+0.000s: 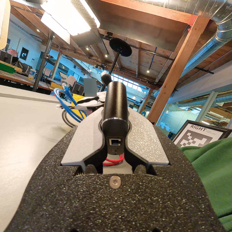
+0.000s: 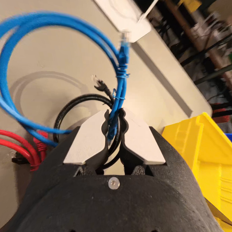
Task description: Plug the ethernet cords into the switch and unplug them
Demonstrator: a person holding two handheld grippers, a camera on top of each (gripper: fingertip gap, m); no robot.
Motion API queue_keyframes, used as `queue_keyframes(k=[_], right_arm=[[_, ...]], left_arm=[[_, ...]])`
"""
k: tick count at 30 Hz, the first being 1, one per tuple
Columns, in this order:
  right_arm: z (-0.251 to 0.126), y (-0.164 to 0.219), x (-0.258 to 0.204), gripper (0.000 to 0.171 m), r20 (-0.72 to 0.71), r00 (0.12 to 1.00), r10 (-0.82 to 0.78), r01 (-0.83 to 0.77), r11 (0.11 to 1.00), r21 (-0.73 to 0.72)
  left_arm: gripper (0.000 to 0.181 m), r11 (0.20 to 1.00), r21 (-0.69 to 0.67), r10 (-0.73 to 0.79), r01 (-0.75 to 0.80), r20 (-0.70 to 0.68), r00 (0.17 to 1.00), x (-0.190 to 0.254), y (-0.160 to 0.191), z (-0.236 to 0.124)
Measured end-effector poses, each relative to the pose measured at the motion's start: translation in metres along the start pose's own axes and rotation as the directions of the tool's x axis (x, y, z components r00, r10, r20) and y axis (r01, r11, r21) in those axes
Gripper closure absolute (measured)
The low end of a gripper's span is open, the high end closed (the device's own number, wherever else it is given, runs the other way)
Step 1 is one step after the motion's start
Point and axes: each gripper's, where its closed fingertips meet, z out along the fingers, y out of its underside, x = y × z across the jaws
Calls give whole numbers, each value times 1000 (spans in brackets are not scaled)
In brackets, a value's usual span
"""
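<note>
My left gripper is shut on the switch, a black cylinder-shaped device tilted upward, with its ethernet port facing the camera and empty. A red cord lies under it. My right gripper is shut on a coiled, tied blue ethernet cord, whose plug points up. A black ethernet cord also passes between the jaws. In the left wrist view the right gripper holds the blue cord beyond the switch, above the table.
A red cord bundle lies on the pale table at the left. A yellow bin stands at the right. A green sleeve and a framed marker sign are right of the left gripper. Across from one pair of fingers to the other is roughly 30 cm.
</note>
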Motion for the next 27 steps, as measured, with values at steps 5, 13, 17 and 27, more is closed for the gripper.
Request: queue_keyframes(k=[5,13,17,27], right_arm=[[-20,-17,13,160,-126,990,-69,79,994,76],[-20,-4,9,158,-120,984,-129,129,992,-9],[-2,37,5,157,-43,996,-79,70,978,-195],[-2,65,17,128,48,974,220,-204,953,-224]], left_arm=[[153,1000,2,2,-2,2,1000,0,0,0],[152,1000,-1,-1,1,4,1000,-1,0,0],[153,1000,0,-1,1,2,1000,-1,0,0],[153,1000,0,3,-3,1,1000,0,0,1]])
